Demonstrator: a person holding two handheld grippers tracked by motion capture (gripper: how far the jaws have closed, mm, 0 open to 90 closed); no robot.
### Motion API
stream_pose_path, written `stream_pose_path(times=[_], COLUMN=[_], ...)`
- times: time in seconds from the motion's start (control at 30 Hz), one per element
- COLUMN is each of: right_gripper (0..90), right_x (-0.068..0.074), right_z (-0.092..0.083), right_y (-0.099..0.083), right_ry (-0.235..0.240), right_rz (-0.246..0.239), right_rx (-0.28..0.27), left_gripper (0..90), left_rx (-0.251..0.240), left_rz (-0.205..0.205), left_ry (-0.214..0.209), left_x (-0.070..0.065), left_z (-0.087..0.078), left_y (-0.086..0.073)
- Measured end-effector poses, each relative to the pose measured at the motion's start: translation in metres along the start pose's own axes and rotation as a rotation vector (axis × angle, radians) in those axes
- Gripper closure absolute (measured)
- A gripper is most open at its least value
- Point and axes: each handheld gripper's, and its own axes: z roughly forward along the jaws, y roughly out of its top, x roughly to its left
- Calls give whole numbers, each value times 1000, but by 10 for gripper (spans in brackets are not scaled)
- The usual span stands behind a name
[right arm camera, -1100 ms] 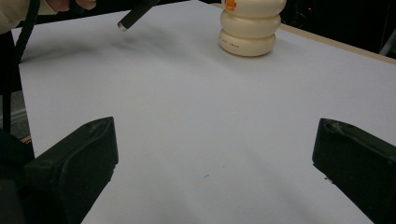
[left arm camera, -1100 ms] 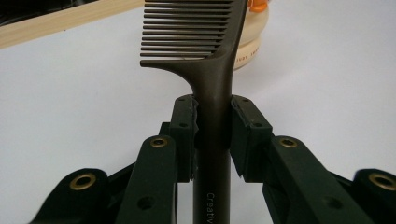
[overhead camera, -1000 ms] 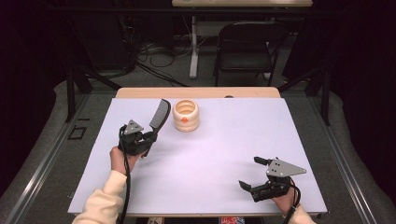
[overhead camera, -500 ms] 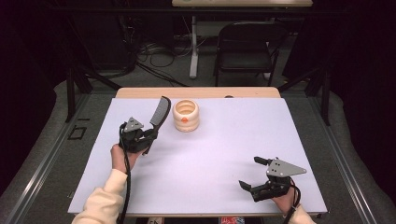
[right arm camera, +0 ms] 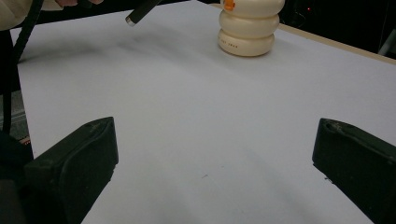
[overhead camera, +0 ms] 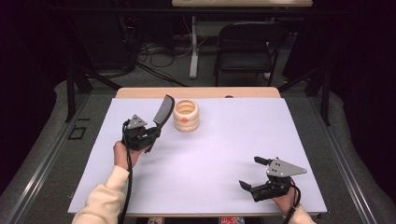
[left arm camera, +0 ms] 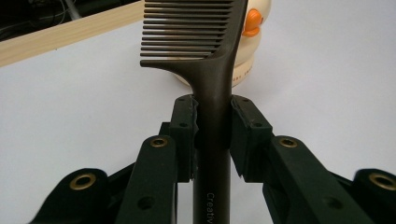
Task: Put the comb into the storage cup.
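Bright, evenly lit tabletop; dark, slightly soft surroundings.

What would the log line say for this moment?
left gripper: shut on comb handle, lifted beside cream holder | right gripper: open, empty, near table front

Bench (overhead camera: 201,158) centre frame, folding chair (overhead camera: 245,46) behind its far edge. Ringed cup (overhead camera: 186,115) on bench, far-left of middle. Comb (overhead camera: 162,114) just left of cup, raised off bench, handle clamped in left gripper (overhead camera: 152,135), toothed end toward far edge. Right gripper (overhead camera: 254,175) near front-right corner, well apart from cup.
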Motion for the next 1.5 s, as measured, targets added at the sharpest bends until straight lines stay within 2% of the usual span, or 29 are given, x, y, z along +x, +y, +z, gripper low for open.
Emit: stream_pose_path(times=[0.93,1.5], right_gripper=[0,0], right_x=[0,0], right_z=[0,0], right_y=[0,0], right_ry=[-2,1], right_rz=[-3,-2], right_rx=[-4,-4], left_gripper=[722,722], left_rx=[-24,-40], left_rz=[38,27], left_ry=[-15,-17], left_x=[0,0], left_z=[8,13], left_y=[14,21])
